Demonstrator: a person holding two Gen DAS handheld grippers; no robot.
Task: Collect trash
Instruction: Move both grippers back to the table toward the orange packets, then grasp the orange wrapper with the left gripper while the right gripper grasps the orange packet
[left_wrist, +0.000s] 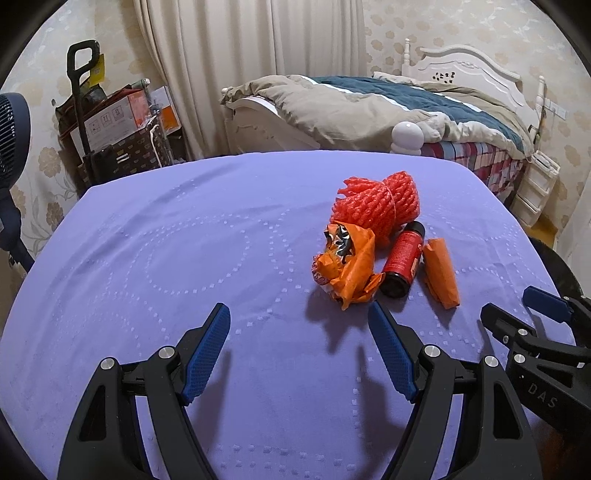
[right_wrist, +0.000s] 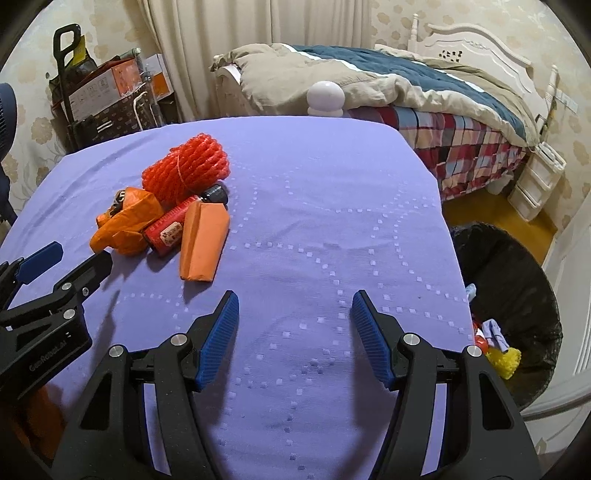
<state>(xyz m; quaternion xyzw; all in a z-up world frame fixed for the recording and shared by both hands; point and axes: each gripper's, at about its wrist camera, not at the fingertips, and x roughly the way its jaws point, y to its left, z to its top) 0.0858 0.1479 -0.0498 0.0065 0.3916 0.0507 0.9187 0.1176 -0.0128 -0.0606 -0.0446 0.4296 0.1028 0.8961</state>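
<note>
On the purple tablecloth (left_wrist: 166, 240) lies a small heap of trash: a red foam net (left_wrist: 380, 203), a crumpled orange wrapper (left_wrist: 347, 266), a red bottle with a black cap (left_wrist: 400, 262) and a folded orange packet (left_wrist: 441, 277). My left gripper (left_wrist: 297, 308) is open and empty, its right finger just short of the wrapper. In the right wrist view the net (right_wrist: 188, 166), wrapper (right_wrist: 125, 221), bottle (right_wrist: 170, 229) and packet (right_wrist: 201, 243) lie to the left of my right gripper (right_wrist: 295, 297). It stands open over bare cloth (right_wrist: 332, 221).
A bin lined with a black bag (right_wrist: 517, 266) stands off the table's right edge and holds several scraps. Behind the table are a bed (left_wrist: 388, 107), a white lamp (left_wrist: 406, 138), stacked boxes (left_wrist: 122, 125) and a fan (left_wrist: 11, 122).
</note>
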